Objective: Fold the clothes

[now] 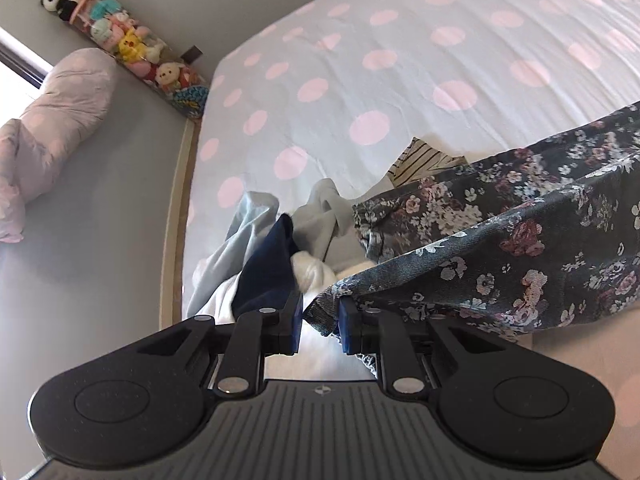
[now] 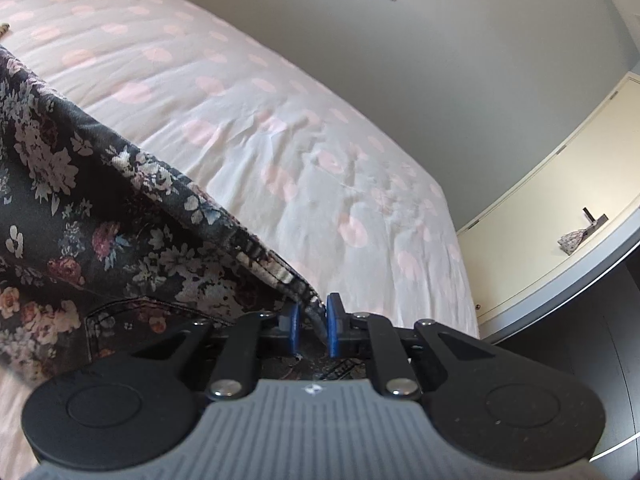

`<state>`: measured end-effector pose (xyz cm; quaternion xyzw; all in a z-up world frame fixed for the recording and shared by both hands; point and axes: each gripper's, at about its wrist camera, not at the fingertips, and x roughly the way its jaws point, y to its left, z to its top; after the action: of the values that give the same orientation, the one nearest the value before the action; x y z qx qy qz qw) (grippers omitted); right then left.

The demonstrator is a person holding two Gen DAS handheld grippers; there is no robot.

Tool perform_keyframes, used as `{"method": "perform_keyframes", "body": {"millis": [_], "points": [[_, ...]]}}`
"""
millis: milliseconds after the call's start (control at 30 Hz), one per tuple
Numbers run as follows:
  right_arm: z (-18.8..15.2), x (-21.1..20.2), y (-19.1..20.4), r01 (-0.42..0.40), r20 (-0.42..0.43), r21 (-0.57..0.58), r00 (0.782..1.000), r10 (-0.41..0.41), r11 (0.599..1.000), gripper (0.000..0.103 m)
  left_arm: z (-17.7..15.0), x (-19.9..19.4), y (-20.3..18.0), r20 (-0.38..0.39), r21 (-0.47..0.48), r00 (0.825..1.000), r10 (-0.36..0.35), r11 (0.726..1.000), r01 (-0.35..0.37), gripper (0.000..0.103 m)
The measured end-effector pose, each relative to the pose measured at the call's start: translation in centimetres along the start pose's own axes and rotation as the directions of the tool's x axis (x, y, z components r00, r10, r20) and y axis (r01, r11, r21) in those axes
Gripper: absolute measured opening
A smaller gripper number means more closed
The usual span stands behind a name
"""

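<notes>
A dark floral denim garment [image 1: 520, 232] hangs stretched above the bed, running off to the right in the left wrist view. My left gripper [image 1: 320, 320] is shut on one corner of its hem, which sits between the blue pads [image 1: 347, 328]. In the right wrist view the same floral garment [image 2: 100, 216] fills the left side, a pocket seam showing low down. My right gripper [image 2: 313, 326] is shut on its stitched edge. A loose pile lies under it: a navy piece [image 1: 268, 276], light blue cloth [image 1: 248, 232], white cloth [image 1: 312, 272] and a striped item [image 1: 420, 160].
The bed has a white sheet with pink dots [image 1: 380, 80] [image 2: 240, 120]. A pink duvet bundle [image 1: 52, 128] and a tube of plush toys [image 1: 132, 48] lie on the grey floor to the left. A cream cupboard [image 2: 540, 220] stands beyond the bed's right side.
</notes>
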<state>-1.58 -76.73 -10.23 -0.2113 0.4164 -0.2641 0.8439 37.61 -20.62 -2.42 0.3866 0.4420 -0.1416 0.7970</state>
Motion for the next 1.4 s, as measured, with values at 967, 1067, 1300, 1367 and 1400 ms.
{"method": "perform_keyframes", "body": {"millis": [967,1067,1300,1367,1400], "points": [[5.3,16.7,1.9,-0.076,-0.184,0.220,0.976,0.118,0.972,0.019,6.8,16.8,-6.3,-0.094,0.158,0.984,0.154,0.978,-0.138,0.027],[5.6,15.9,0.3,-0.103,-0.185,0.321,0.968,0.169,0.942,0.036,6.4,14.6,-5.1,-0.056,0.110,0.988,0.143,0.985,-0.136,0.038],[6.1,12.8,-3.7,-0.124,-0.128,0.564,0.964,0.234,0.817,0.091,4.7,9.0,-4.0,0.011,0.040,0.997,0.083,0.996,-0.083,0.041],[5.9,11.6,-4.0,-0.109,-0.129,0.573,0.967,0.221,0.812,0.086,3.8,7.4,-4.0,0.030,0.034,0.998,0.048,0.998,-0.049,0.041],[5.5,10.9,-4.2,-0.101,-0.127,0.583,0.969,0.213,0.806,0.078,3.3,6.6,-4.0,0.039,0.028,0.999,0.029,0.999,-0.030,0.041]]}}
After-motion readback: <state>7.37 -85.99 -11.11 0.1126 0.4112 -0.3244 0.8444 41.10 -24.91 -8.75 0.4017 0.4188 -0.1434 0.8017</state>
